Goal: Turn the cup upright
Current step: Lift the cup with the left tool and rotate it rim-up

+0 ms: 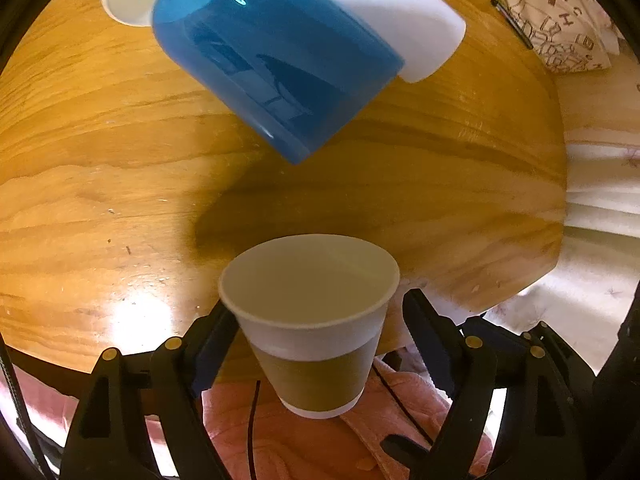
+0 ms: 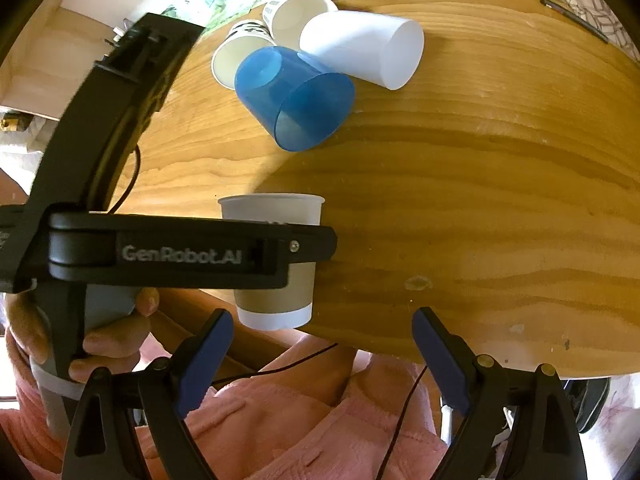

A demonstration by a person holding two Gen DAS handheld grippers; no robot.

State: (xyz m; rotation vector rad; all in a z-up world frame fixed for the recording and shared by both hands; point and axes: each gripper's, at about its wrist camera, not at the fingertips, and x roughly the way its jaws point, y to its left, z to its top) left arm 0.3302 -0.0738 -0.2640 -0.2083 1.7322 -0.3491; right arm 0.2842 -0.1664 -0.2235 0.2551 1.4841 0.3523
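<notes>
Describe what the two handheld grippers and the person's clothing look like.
Both grippers are black plastic with brass-coloured pivot screws and dark blue pads on their fingers. The left gripper carries white "GenRobot.AI" lettering on its body and a grey handle, seen from the right wrist view. Thin black cables trail below. The person wears fluffy pink clothing.

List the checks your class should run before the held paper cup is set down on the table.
1. Paper cup mouth up: ok.
2. Left hand-held gripper clamped on it: ok.
3. Cup base resting on the table: not ok, it hangs in the air at the near edge.
4. Bare wood ahead for landing: ok.
5. Blue cup, lying on its side, clear of that spot: ok.
6. Right hand-held gripper open and empty: ok.
</notes>
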